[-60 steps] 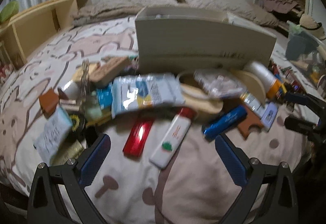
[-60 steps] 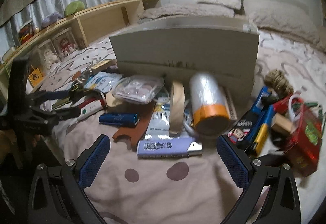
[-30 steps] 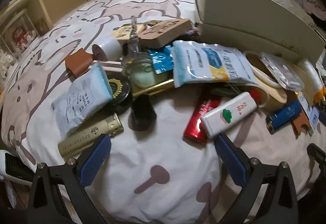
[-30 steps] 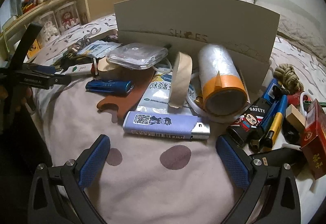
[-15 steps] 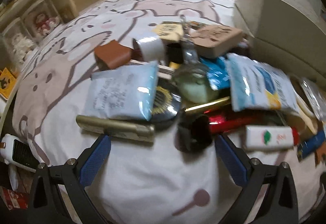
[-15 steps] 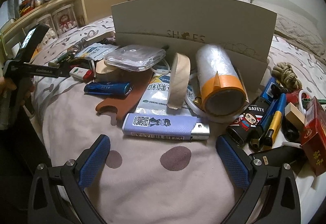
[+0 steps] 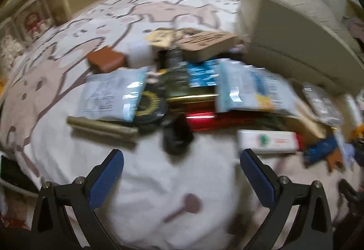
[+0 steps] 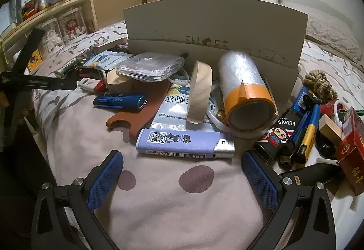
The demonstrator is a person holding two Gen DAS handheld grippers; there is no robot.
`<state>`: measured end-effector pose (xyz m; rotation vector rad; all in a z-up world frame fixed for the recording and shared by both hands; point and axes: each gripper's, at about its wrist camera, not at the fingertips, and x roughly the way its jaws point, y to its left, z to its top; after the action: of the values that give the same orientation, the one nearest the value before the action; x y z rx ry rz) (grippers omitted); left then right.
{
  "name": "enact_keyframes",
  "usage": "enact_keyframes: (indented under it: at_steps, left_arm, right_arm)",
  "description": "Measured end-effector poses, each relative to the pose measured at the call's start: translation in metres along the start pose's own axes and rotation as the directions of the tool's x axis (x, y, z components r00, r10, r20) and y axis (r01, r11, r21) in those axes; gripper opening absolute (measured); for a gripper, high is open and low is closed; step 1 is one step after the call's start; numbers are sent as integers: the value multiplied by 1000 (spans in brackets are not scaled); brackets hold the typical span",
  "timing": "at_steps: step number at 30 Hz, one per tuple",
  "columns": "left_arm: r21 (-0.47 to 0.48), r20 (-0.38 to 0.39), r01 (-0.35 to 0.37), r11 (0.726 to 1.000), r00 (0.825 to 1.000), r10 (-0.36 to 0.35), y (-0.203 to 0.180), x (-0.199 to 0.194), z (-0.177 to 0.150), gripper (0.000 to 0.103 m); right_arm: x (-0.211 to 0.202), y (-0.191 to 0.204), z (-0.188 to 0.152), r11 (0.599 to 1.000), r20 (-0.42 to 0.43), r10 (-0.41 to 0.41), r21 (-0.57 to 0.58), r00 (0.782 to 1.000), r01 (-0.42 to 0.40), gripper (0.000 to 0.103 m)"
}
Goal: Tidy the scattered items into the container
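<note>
Swinging leftward across the clutter, the left hand-held gripper (image 7: 181, 169) stayed wide open and empty, now facing a small black cap-like object (image 7: 176, 134) just ahead. The right hand-held gripper (image 8: 182, 169) hung open, unmoved, before the lilac plastic lighter (image 8: 185, 143); the beige cardboard shoe box (image 8: 216, 29) stood beyond, so no item was packed yet.

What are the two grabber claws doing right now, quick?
Left gripper: open, holding nothing, above the small black round object.
Right gripper: open, holding nothing, just short of the lavender plastic lighter.
</note>
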<state>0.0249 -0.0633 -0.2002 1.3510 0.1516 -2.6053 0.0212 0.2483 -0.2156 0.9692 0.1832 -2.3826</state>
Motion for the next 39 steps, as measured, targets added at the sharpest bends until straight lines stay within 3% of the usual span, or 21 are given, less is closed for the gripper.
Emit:
enact_keyframes:
  at_steps: [6,13,23,34,39]
  left_arm:
    - [69,35,84,994,996,-86,-29,-8,-4,103]
    - [96,26,108,990,994,-111,-58,0,-6,103]
    - [74,39,86,994,995,-89,-76,12,-7,103]
    - [60,69,54,997,996,-58,-72,15,-11,103]
    - [63,78,57,996,995,-62,-71,15,-11,102]
  right_arm:
    - [1,0,-1,1000,13,-8,3,1000,8,103]
    - [3,1,-1,1000,19,-9,0,1000,9,103]
    - [4,3,0,1000,15,-18,-8,1000,18,103]
    - [7,16,15,992,1,-94,-89,996,94,103]
    - [12,11,17,997,-27,-65,-54,998,63,103]
